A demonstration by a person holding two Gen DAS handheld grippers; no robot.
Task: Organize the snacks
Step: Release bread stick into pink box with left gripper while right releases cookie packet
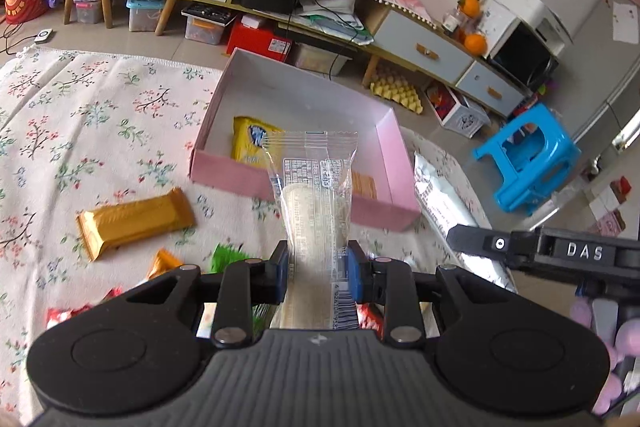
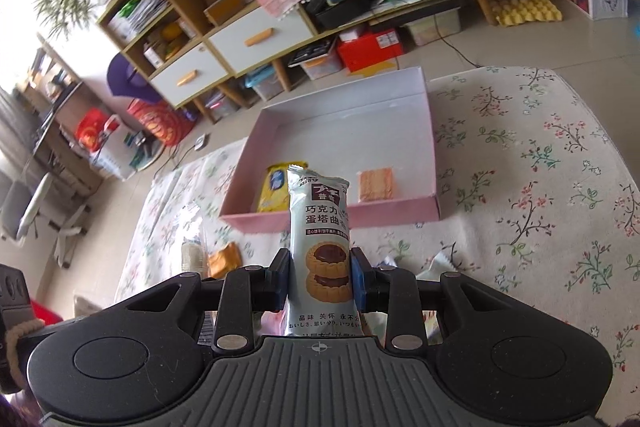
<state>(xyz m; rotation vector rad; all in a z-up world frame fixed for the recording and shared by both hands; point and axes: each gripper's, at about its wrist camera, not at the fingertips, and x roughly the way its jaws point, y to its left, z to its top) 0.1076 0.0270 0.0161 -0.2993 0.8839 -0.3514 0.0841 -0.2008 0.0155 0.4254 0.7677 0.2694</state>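
The left claw (image 1: 318,273) is clamped tight on a clear packet (image 1: 316,195) with a pale bar inside; small print runs down its back and a barcode shows near the claw, neither readable. The packet stands up in front of the pink box (image 1: 394,151), hanging just short of its near wall. The right claw (image 2: 320,281) is closed on a pale blue pack (image 2: 320,239) that shows two chocolate tart cookies and Chinese writing: "巧克力" and "蛋塔曲", with smaller lines below too fine to read. This pack too hangs just before the box's near wall. Inside the box, against that wall, lie a yellow pack (image 1: 250,143) with a blue badge, its lettering blurred, and an orange wafer (image 2: 376,185) to its right. On the flowered table (image 1: 80,115), left of the box, lies a gold bar (image 1: 134,223) with no legible print; a silver pack (image 1: 436,195) lies at the box's right corner. In the left view the other gripper's arm at the right edge reads "DAS" (image 1: 584,251).
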